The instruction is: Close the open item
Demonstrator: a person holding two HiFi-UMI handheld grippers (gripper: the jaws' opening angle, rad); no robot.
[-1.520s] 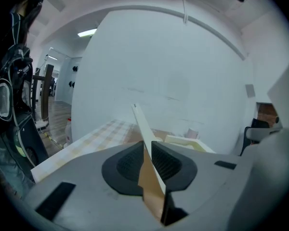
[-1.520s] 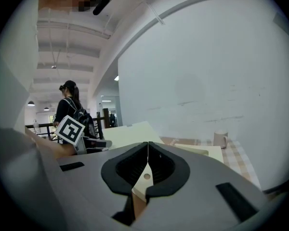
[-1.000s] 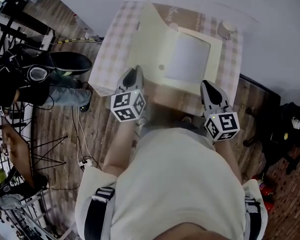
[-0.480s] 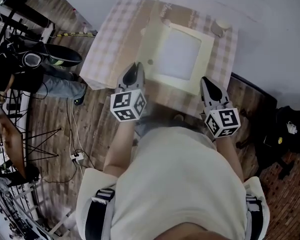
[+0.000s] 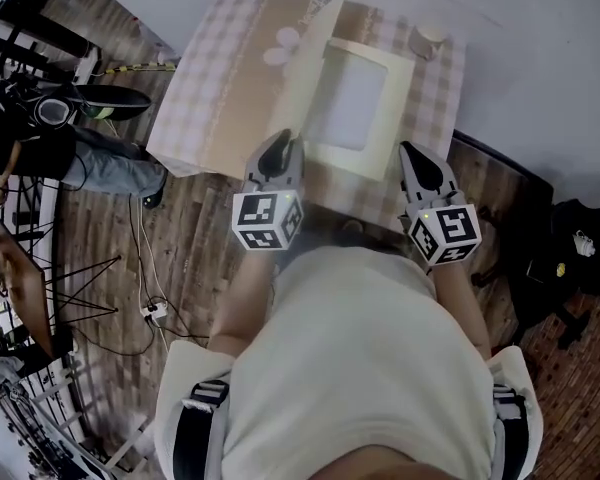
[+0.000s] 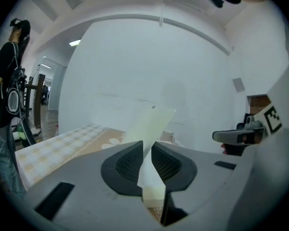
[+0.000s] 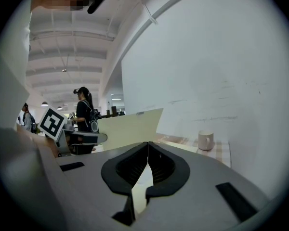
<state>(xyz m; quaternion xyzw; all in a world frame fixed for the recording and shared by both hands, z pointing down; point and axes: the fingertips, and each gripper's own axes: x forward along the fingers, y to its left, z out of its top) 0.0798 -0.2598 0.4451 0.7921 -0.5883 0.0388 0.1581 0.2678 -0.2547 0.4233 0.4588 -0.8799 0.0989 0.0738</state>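
A shallow cream box [image 5: 355,103] lies open on the checked tablecloth [image 5: 220,68]. Its lid [image 5: 305,78] stands nearly upright on the box's left side. My left gripper [image 5: 280,148] is at the lid's near edge. In the left gripper view the lid [image 6: 151,121] runs up between the jaws of my left gripper [image 6: 148,146], which are opening and a little apart. My right gripper [image 5: 412,158] hovers by the box's near right corner, shut and holding nothing. The right gripper view has the tips of my right gripper [image 7: 148,146] meeting, with the lid [image 7: 127,129] beyond them.
A pale mug [image 5: 427,38] stands at the table's far right, near the white wall. A person [image 5: 40,118] stands on the wooden floor to the left, amid stands and cables. Dark gear [image 5: 570,248] sits on the floor at the right.
The lid has swung from leaning out to the left to nearly upright. My left gripper has moved right and forward with its edge, and its jaws have begun to part. The right gripper barely shifted.
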